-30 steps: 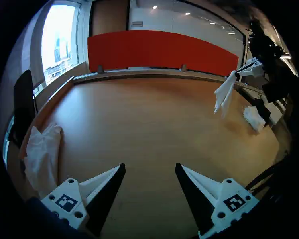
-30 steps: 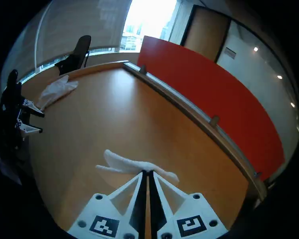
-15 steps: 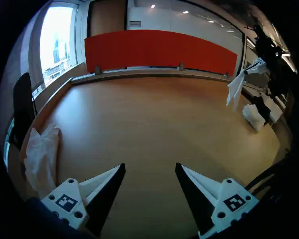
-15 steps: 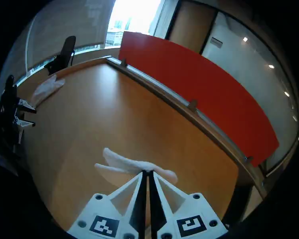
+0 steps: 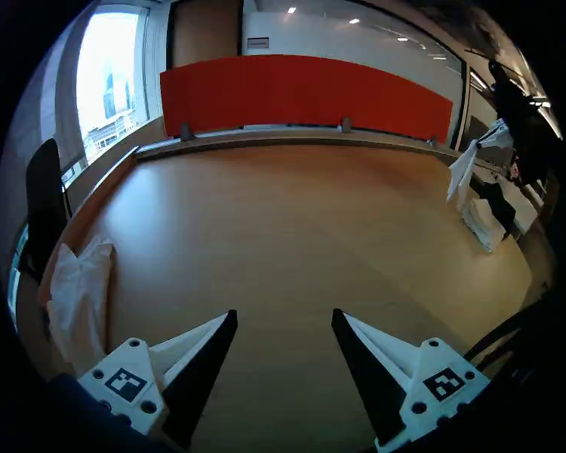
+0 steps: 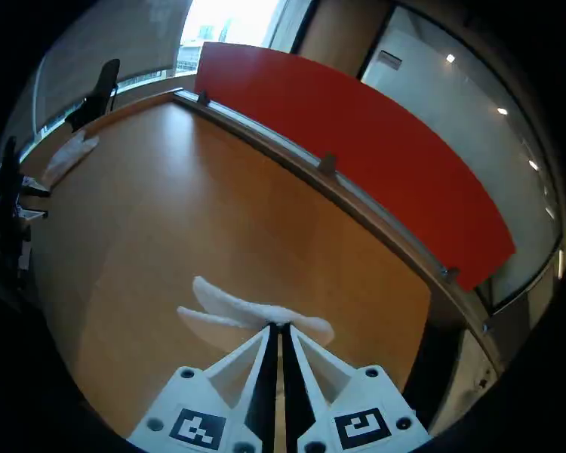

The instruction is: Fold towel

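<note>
In the right gripper view my right gripper (image 6: 281, 329) is shut on a white towel (image 6: 245, 313), which hangs bunched from its fingertips above the wooden table (image 6: 170, 226). The left gripper view shows that same towel (image 5: 461, 172) dangling at the far right under the right gripper (image 5: 498, 136), above a folded white towel (image 5: 482, 224) lying on the table. My left gripper (image 5: 283, 321) stands open low over the near table edge, nothing between its fingers. A crumpled white towel (image 5: 79, 294) lies at the table's left edge, beside the left gripper.
A red partition (image 5: 306, 94) runs along the table's far edge. A dark chair (image 5: 45, 204) stands past the left edge near the window. In the right gripper view the left gripper (image 6: 26, 200) is small at far left, with the crumpled towel (image 6: 68, 155) beyond it.
The right gripper has carried the hanging towel to the right, over toward the folded towel. The left gripper has stayed open and almost still.
</note>
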Tool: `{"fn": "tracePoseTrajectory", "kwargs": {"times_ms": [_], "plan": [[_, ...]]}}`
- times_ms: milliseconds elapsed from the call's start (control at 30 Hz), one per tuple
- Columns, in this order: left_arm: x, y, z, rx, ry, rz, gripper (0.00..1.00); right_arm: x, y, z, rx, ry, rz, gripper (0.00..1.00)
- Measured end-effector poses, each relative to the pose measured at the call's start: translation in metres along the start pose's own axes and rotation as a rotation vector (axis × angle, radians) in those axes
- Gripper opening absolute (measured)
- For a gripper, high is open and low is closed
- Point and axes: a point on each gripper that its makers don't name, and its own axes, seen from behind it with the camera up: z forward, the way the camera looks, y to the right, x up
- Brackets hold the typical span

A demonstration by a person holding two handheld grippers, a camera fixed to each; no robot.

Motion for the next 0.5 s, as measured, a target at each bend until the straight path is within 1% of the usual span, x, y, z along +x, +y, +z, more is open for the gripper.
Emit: {"fn": "tracePoseTrajectory", "kwargs": {"times_ms": [300,500], "plan": [[0.004,0.005,0.002,0.005,-0.007,0.01,0.93,-0.023,0.04,-0.007,-0.038,-0.034,0.016,0.03],[0.008,0.011,0.004,0.002,-0.008,0.02,0.93,-0.033,0.058,-0.012,-0.058,-0.042,0.04,0.03]]}}
